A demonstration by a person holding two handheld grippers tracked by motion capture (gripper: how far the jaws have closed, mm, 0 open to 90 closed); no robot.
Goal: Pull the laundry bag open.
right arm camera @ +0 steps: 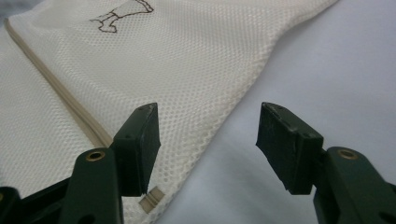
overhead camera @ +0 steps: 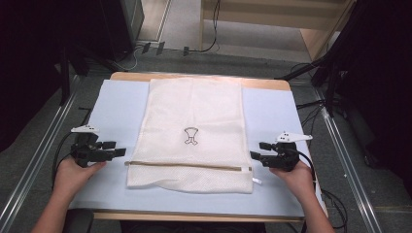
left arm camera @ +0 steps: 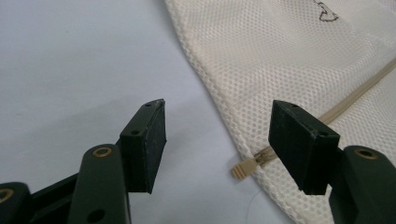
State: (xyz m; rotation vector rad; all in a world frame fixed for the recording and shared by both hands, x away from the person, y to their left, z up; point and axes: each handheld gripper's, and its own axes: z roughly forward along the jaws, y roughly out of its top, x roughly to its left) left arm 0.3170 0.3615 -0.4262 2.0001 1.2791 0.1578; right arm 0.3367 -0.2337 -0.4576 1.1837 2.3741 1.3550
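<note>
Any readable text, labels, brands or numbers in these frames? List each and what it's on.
No readable words or numbers.
Mesh laundry bag: one dark outline emblem printed mid-panel, a drawn figure, no letters; also seen in the left gripper view and the right gripper view.
Small white tag at the bag's near right corner: too small to read.
Both grippers' black fingers: no markings.

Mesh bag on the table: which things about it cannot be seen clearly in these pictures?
- Inside of the mesh bag: hidden by its own cloth, high view.
- Printed drawing: too small in the high view; cut by the top edge in both gripper views.
- Zipper end: partly behind a black jaw, right gripper view.
- White tag: too small to read, high view.
</note>
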